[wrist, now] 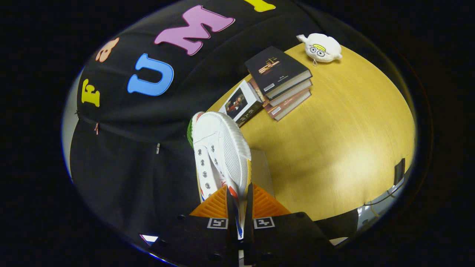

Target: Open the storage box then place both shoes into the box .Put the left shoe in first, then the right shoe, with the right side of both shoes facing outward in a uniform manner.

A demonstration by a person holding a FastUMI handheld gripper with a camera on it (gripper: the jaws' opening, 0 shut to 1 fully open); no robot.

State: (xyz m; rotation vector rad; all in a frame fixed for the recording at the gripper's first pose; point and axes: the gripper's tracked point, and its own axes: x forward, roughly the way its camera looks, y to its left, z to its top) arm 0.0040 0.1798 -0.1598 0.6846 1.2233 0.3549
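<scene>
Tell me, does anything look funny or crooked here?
Yes. The white shoe hangs in the air, pinched by its edge in the gripper, jaws closed on it, so it tilts sideways above the wooden table. The pile of books is stacked unevenly, corners fanned out. The plush toy lies beyond them.

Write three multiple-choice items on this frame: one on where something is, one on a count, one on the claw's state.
1. Where is the plush toy?
A. on the table beyond the book stack
B. between the claw's fingers
C. on top of the books

2. How many books are in the stack?
A. one
B. three
C. six

3. What is the claw doing?
A. open
B. shut on the white shoe
C. shut on a book

Key: 1 A, the toy lies on bare wood past the stack. 2 B, three spines are piled up. 3 B, both fingers pinch the shoe's edge.
</scene>
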